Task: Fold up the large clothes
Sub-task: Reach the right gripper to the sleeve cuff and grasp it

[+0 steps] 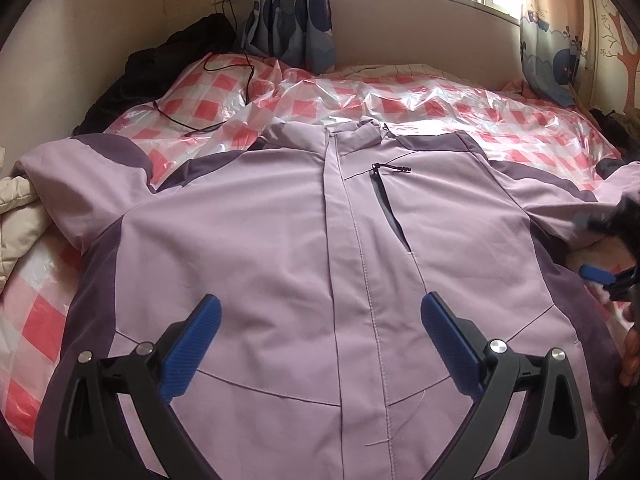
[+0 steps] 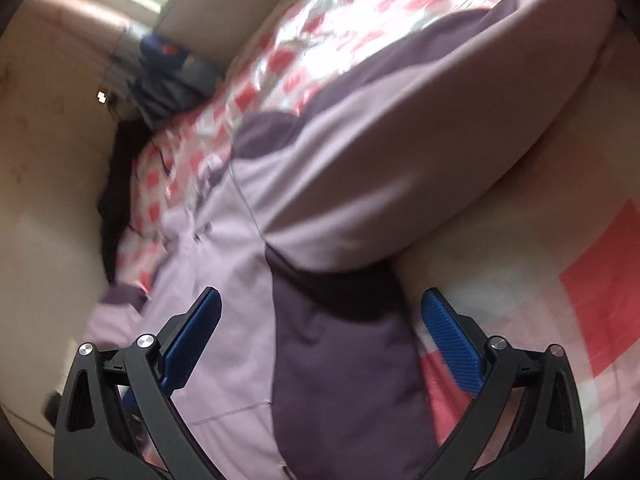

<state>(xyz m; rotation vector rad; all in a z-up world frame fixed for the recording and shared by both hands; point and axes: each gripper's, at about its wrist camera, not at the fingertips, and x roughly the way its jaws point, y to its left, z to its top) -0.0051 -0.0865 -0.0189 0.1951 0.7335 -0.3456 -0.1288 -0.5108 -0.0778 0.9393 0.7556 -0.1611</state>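
Observation:
A lilac jacket (image 1: 280, 240) with dark purple panels lies front up and zipped on the bed, collar at the far end, sleeves spread to both sides. My left gripper (image 1: 320, 340) is open and empty above the jacket's lower front. My right gripper (image 2: 320, 340) is open and empty, tilted, over the jacket's dark side panel (image 2: 340, 360) below the right sleeve (image 2: 400, 140). The right gripper also shows at the right edge of the left wrist view (image 1: 604, 248), beside the right sleeve. The right wrist view is blurred.
The bed wears a red-and-white check plastic cover (image 1: 400, 100). A black cable (image 1: 224, 76) lies on the pillow at far left. Dark clothes (image 1: 160, 64) are piled against the left wall. A cream quilt (image 1: 20, 220) bunches at the left edge. Curtains (image 1: 292, 12) hang behind.

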